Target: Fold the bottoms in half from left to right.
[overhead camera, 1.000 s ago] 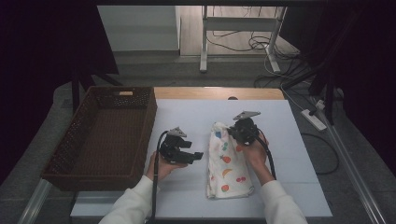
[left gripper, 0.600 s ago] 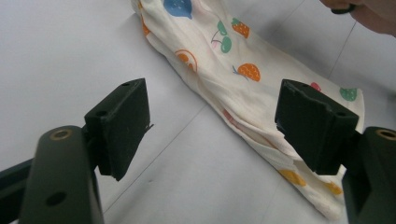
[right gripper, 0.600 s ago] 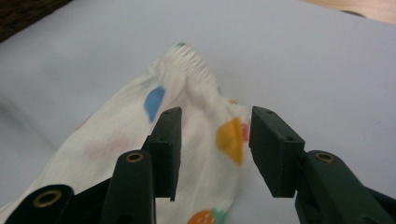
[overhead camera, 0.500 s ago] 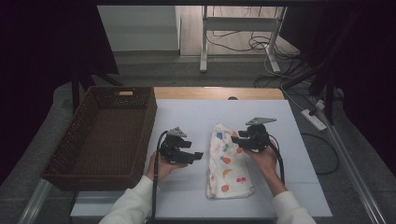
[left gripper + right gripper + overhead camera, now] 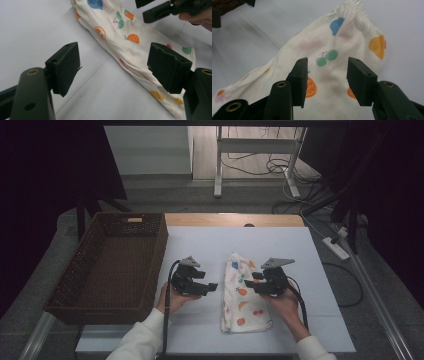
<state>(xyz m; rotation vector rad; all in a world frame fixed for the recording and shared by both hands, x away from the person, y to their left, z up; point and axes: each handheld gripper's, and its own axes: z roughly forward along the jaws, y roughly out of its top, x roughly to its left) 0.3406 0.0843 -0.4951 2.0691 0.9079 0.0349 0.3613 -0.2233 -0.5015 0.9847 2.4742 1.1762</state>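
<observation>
High view: fruit-print cloth (image 5: 244, 295) lies folded lengthwise on the bench (image 5: 310, 255), between the two tools. Left tool (image 5: 209, 286) hangs just off its one long edge, right tool (image 5: 250, 284) at the other edge, over the fabric. Wicker basket (image 5: 100, 270) sits beyond the left tool, nothing inside.

Left gripper view: jaws wide apart, nothing held; cloth ahead, near the right-hand jaw.

Right gripper view: jaws apart, cloth directly below and ahead, ungripped.

Judgement: folding partly done; next grasp and any move to the basket remain.
</observation>
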